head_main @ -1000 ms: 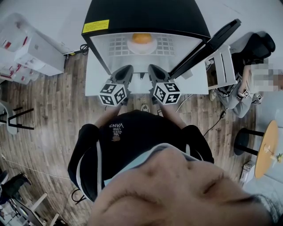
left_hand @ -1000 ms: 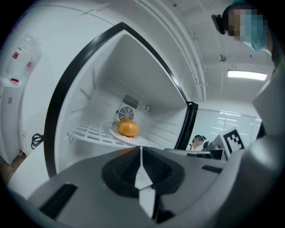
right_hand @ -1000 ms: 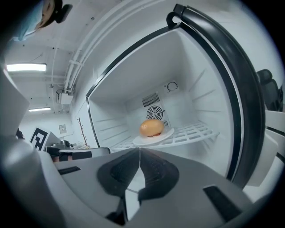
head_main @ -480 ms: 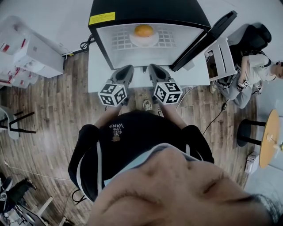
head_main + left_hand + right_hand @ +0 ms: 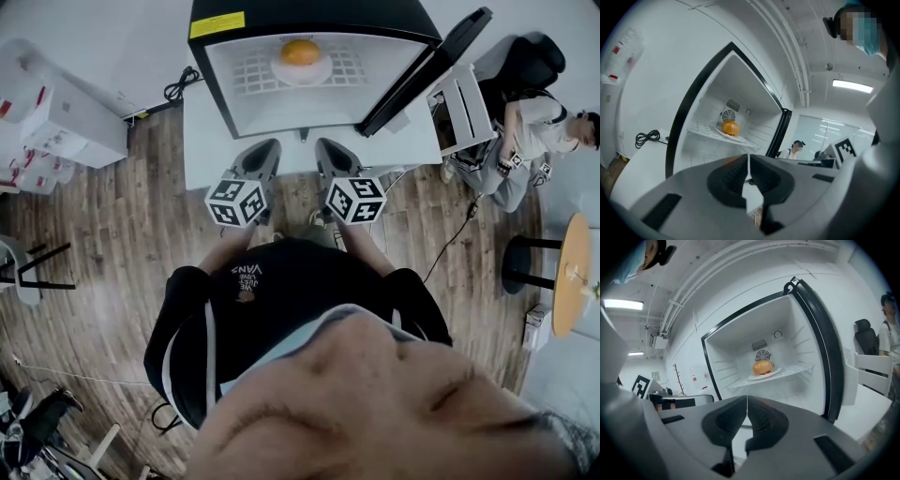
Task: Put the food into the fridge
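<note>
A burger (image 5: 301,51) lies on a white plate (image 5: 298,73) on the wire shelf of the small black fridge (image 5: 309,14), whose door (image 5: 429,68) stands open to the right. Both gripper views show the burger (image 5: 731,127) (image 5: 762,367) deep inside the white interior. My left gripper (image 5: 265,152) and right gripper (image 5: 327,150) hover side by side in front of the fridge, well short of it. The jaws of both are shut with nothing between them (image 5: 748,167) (image 5: 747,409).
The fridge stands on a white table (image 5: 211,150) over a wood floor. White boxes (image 5: 56,117) stand at the left. At the right a person sits (image 5: 525,141) by a white chair (image 5: 459,108), and a round wooden table (image 5: 572,286) stands lower right. A black cable (image 5: 178,89) lies beside the fridge.
Both grippers have drawn back from the fridge opening, and the fridge sits higher and farther in the head view. The burger stays on its plate.
</note>
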`<state>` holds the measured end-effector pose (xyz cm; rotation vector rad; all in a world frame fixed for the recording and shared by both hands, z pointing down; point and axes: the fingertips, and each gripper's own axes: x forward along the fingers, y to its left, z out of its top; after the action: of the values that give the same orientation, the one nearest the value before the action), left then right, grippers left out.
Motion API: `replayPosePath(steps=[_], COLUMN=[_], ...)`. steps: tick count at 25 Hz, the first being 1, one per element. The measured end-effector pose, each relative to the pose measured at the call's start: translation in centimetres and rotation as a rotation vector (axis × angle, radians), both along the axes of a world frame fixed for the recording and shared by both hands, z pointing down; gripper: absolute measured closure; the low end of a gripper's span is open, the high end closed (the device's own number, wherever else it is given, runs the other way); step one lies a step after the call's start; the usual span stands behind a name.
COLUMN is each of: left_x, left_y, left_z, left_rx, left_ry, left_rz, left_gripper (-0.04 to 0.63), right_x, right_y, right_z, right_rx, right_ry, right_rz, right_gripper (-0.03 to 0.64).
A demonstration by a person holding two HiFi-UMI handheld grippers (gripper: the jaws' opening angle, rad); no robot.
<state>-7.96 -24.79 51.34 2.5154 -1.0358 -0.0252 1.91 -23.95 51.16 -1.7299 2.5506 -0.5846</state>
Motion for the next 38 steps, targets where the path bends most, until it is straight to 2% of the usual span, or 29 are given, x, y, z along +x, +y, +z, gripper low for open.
replayPosePath(steps=[8,20,38], left_x=[1.1,3.4,3.7], left_y=[1.0,4.3,10.4], left_z=[-0.6,-1.1,-0.7], left_rx=[0.017,0.027,0.035], left_ry=[-0.001,-0.001,-0.035], left_rz=[-0.003,-0.065,-0.119], left_gripper=[0.568,0.568,0.568], right_x=[1.3,3.3,3.9], right_y=[1.1,3.6,8.9], right_z=[-0.7,-1.4,-1.3], right_rx=[0.026,0.032,0.05], right_ry=[0.002,0.021,0.035], right_rz=[0.003,-0.073,-0.127], right_gripper=[0.6,0.6,0.6])
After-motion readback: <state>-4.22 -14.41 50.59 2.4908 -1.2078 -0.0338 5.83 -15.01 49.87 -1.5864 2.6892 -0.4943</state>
